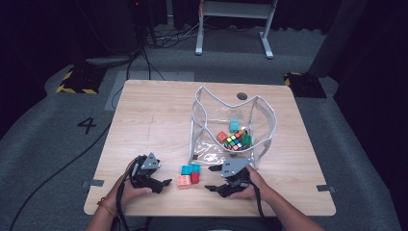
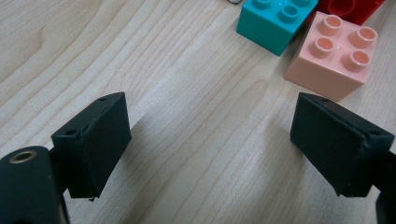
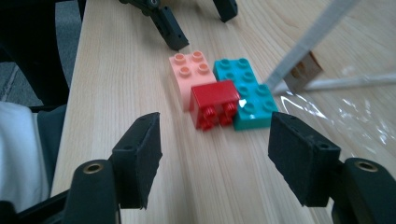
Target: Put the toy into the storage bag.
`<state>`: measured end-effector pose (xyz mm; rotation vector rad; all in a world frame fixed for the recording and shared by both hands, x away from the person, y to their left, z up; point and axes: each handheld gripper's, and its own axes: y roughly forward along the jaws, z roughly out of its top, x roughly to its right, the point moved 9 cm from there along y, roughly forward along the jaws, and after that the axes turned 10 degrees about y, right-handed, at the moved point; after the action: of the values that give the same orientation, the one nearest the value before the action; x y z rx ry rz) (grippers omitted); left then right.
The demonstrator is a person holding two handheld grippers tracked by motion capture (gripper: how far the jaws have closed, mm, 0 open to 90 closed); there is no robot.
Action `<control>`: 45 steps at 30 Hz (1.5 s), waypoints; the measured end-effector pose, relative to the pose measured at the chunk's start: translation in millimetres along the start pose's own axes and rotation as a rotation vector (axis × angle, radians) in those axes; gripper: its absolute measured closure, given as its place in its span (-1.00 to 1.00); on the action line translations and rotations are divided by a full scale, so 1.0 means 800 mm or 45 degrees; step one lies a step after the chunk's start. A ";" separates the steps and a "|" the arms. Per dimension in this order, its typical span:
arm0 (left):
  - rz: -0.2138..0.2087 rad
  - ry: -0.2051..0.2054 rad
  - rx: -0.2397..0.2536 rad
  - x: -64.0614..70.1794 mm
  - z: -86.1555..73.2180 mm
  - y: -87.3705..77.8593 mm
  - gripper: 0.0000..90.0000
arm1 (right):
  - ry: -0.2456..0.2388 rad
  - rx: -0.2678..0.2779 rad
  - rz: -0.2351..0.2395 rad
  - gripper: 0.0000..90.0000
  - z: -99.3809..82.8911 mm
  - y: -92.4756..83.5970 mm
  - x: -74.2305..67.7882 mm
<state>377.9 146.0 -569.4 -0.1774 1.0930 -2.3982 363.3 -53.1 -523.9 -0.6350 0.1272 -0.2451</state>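
A small cluster of bricks lies near the table's front: a teal brick (image 1: 190, 169), a pink brick (image 1: 184, 180) and a red brick (image 1: 195, 177). In the right gripper view the red brick (image 3: 215, 100) lies on its side, studs toward me, against the pink brick (image 3: 189, 74) and the teal bricks (image 3: 245, 91). My right gripper (image 1: 210, 178) is just right of the cluster, open, with bare wood between its jaws (image 3: 215, 154). My left gripper (image 1: 162, 177) rests left of the cluster, open (image 2: 210, 140), with the pink brick (image 2: 334, 56) just beyond its right jaw.
A clear bag with white trim (image 1: 199, 106) stands open behind the cluster, holding a puzzle cube (image 1: 234, 141) and several bricks. Its front corner (image 3: 308, 37) is close to the teal bricks. The table's front edge (image 1: 207, 211) is near both hands.
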 end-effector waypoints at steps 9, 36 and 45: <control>-0.008 0.014 0.003 0.002 0.003 0.003 -0.73 | -0.015 -0.071 0.043 -0.21 0.013 0.036 -0.006; -0.008 0.018 -0.001 0.007 0.009 0.008 -0.74 | -0.010 -0.087 0.059 0.32 0.004 0.046 -0.012; -0.007 0.017 0.000 0.007 0.009 0.008 -0.74 | 0.036 -0.065 0.026 0.32 -0.009 0.011 -0.007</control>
<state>377.8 134.9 -569.4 -0.1653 1.0998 -2.4077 358.3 -49.0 -534.5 -0.6811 0.1674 -0.2313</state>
